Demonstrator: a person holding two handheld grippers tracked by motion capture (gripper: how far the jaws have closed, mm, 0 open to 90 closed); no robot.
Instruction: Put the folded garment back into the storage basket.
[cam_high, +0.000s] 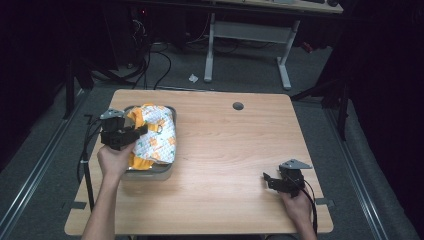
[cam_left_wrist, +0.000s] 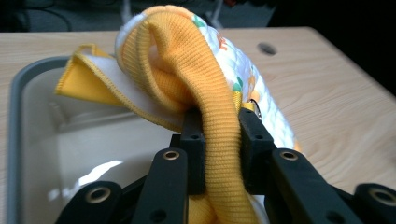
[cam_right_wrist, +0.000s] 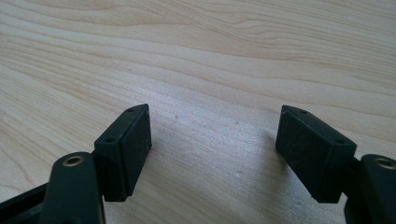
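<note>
Dim floor, cables and a white-legged desk frame surround a pale wooden worktop (cam_high: 225, 150) with a small round hole near its far edge. At its left side sits a shallow grey tray (cam_high: 150, 172), close to the worktop's left edge, and over it hangs a bunched orange-and-white patterned garment (cam_high: 155, 135). The left claw (cam_high: 131, 132) is clamped on the garment's orange ribbed band (cam_left_wrist: 219, 140), the pads pinching the fabric between them, as the left gripper view shows, with the pale inside of the tray (cam_left_wrist: 70, 154) below. Judging from this, the cloth is gripped and partly over the tray but not yet settled or let go; lowering it in or lifting it clear is what remains, and I cannot tell which. The tray's rim is the edge to mind. Rightward the wood is bare and gives wide room to move. Near the front right corner the right claw (cam_high: 270, 181) rests low, jaws spread with nothing between them.
</note>
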